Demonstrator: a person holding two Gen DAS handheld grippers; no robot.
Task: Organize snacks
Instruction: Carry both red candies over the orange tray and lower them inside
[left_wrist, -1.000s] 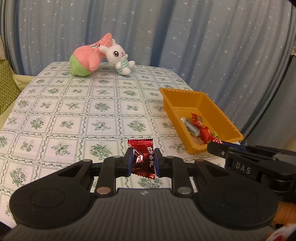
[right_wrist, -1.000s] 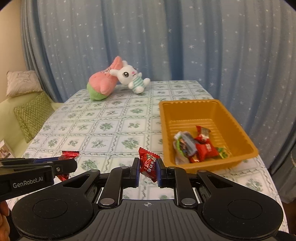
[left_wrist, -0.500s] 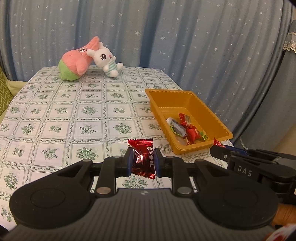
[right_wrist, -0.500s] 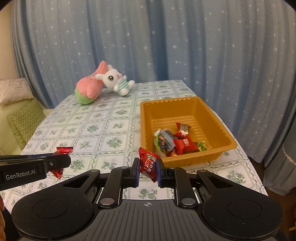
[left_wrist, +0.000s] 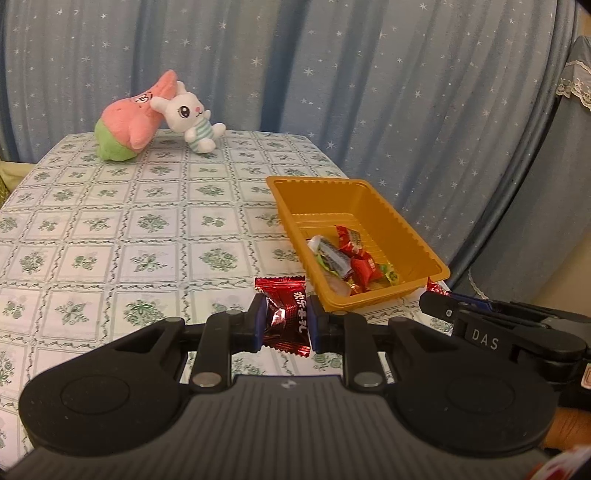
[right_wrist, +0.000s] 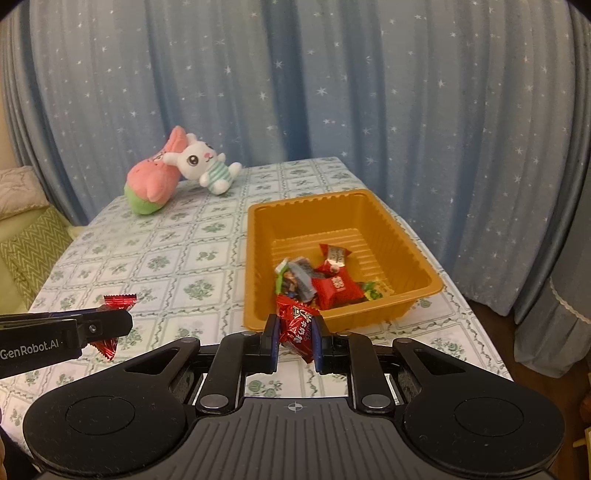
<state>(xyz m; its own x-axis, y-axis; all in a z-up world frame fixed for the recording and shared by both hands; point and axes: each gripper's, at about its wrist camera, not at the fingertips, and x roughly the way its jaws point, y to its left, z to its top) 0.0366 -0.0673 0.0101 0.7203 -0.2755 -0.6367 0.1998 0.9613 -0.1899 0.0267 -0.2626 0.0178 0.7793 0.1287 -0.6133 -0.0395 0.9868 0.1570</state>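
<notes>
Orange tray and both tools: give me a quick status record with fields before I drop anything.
left tool: shut on a dark red candy, short of the tray's near left corner
right tool: shut on a red snack packet, at the tray's near rim
orange tray: on the table's right side, holding a small pile of wrapped snacks at its near end
far half of tray: bare
plush toys: far end of the table, leaning together
loose snacks on tablecloth: none seen

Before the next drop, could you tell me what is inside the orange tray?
The tray holds a small pile of wrapped snacks, red ones on top, at its near end. Anything beneath the pile is covered.
</notes>
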